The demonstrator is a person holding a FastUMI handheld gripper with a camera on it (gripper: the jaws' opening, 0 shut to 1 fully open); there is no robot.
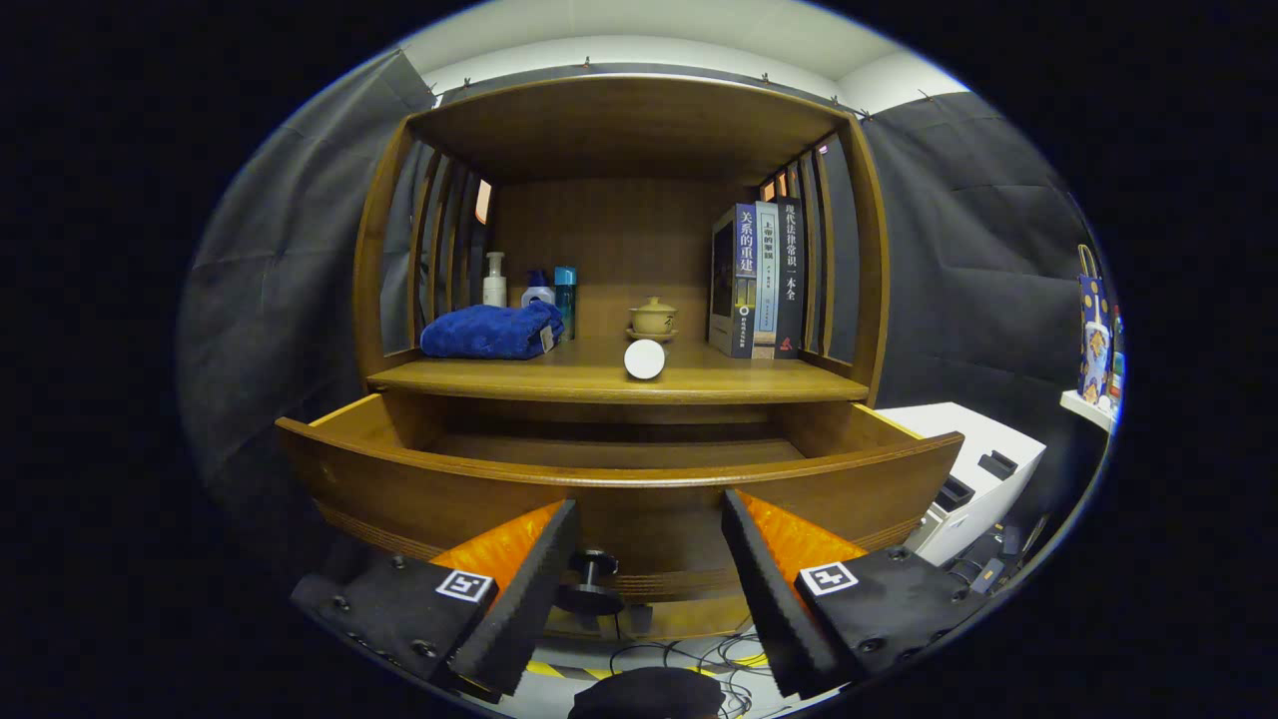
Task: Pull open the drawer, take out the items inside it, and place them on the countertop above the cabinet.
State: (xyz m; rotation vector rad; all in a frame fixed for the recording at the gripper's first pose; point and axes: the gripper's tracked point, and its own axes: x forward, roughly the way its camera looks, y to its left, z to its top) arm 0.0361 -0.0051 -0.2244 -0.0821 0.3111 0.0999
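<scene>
The drawer [619,479] is standing pulled out from the wooden cabinet [869,300], its front panel lying just ahead of the fingers and its dark knob [591,579] sitting between them, untouched. The gripper [649,579] is hanging with its jaws wide apart, holding nothing. On the countertop [559,379] above, a white round item [644,359] is resting near the front edge, with a folded blue towel [491,332], bottles [529,285], a lidded cup [653,318] and upright books [759,280] sitting further back.

Dark cloth walls [958,260], white ceiling [639,35], white unit [983,474] beside wooden cabinet [619,130].
</scene>
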